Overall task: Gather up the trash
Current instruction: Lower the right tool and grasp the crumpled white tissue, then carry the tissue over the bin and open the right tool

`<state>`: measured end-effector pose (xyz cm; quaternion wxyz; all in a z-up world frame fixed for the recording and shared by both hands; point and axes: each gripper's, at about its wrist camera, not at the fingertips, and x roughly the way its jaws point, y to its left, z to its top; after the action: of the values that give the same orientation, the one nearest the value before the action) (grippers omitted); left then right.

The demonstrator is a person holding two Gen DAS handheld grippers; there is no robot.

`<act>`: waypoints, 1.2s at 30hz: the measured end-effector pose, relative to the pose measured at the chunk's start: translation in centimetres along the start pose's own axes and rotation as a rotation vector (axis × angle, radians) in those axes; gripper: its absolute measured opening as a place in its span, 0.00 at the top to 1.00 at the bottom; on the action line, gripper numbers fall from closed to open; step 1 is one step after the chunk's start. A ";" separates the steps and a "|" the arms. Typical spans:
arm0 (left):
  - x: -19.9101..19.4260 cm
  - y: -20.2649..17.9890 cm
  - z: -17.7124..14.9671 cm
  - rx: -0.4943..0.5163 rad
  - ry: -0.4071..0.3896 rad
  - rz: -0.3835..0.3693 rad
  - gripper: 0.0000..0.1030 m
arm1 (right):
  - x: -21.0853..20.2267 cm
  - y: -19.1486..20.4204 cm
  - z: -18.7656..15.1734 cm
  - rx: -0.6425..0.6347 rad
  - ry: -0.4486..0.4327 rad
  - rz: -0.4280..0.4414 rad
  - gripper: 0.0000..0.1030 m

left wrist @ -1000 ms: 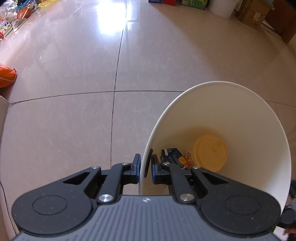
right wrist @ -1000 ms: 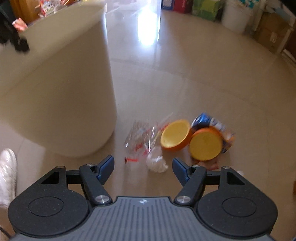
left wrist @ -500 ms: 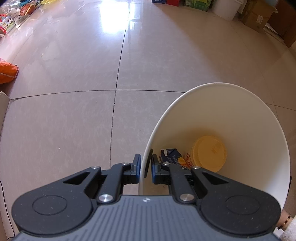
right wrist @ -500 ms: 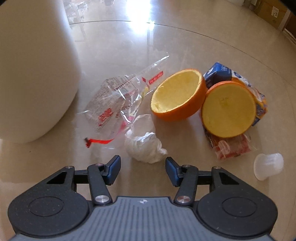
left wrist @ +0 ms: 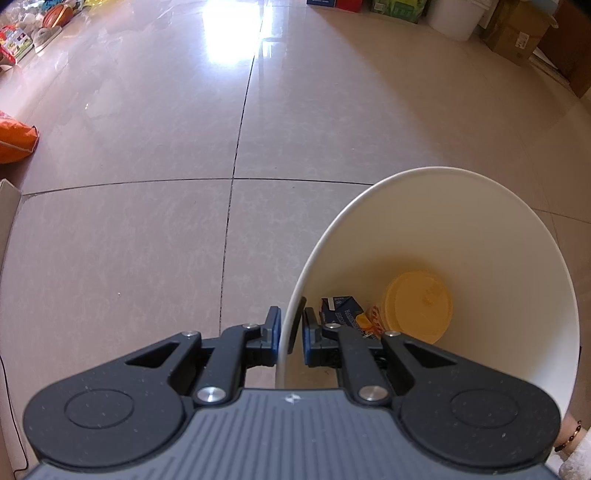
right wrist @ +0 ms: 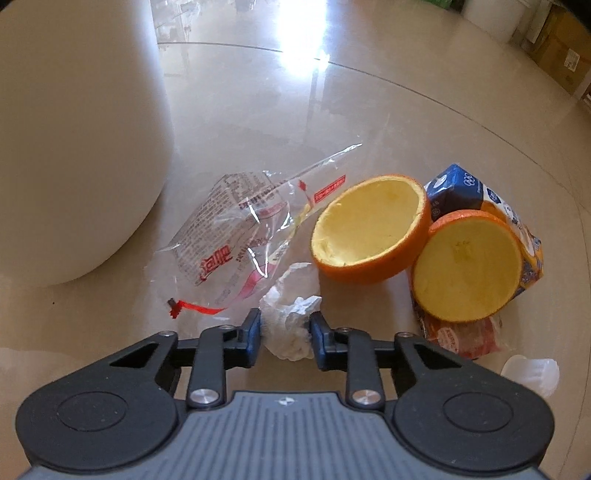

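Note:
My left gripper [left wrist: 291,330] is shut on the rim of a white bin [left wrist: 480,229], one finger outside the wall and one inside. At the bin's bottom lie an orange peel half [left wrist: 419,304] and a blue carton [left wrist: 341,308]. In the right wrist view the bin's side [right wrist: 74,147] fills the left. My right gripper [right wrist: 285,332] has its fingers closed in on a crumpled white tissue [right wrist: 290,325] on the floor. Beyond it lie a clear plastic wrapper [right wrist: 240,236], two orange peel halves [right wrist: 369,229] [right wrist: 465,266], a blue and orange carton [right wrist: 458,188] and a red wrapper [right wrist: 461,336].
A small translucent cup [right wrist: 530,373] lies at the lower right. A wrist with a bracelet [left wrist: 569,435] shows beside the bin. An orange bag [left wrist: 14,140] lies at the left of the tiled floor; a white bucket [left wrist: 456,16] and cardboard boxes [left wrist: 513,33] line the far wall.
My right gripper came down to the trash on the floor and narrowed its fingers around the white tissue. The left gripper kept its hold on the bin's rim.

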<state>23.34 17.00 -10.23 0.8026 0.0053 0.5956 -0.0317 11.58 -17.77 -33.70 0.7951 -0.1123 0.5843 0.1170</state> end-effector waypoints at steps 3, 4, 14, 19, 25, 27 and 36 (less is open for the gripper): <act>0.0 0.1 0.1 -0.001 0.001 -0.002 0.91 | -0.6 -0.2 0.3 0.018 0.028 -0.010 0.73; 0.0 0.1 0.1 -0.005 0.001 -0.004 0.91 | -1.0 -0.3 0.4 0.035 0.041 -0.006 0.74; 0.0 -0.4 0.0 0.011 0.000 0.009 0.90 | -11.3 -1.5 1.9 0.035 0.065 -0.005 0.74; 0.0 -0.2 0.3 0.014 0.010 0.003 0.90 | -19.3 -1.0 4.0 0.010 0.004 0.018 0.74; -0.1 -0.7 0.4 0.043 0.011 0.015 0.90 | -28.3 1.9 8.5 -0.032 -0.127 0.096 0.74; 0.0 -0.8 0.4 0.038 0.013 0.012 0.90 | -29.9 3.2 9.9 -0.045 -0.156 0.125 0.74; 0.0 -1.0 0.5 0.041 0.014 0.016 0.90 | -30.9 9.0 14.2 -0.114 -0.206 0.228 0.70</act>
<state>23.75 15.99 -10.01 0.7984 0.0268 0.6004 -0.0375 12.55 -6.42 -0.47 0.8246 -0.0778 0.5012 0.2504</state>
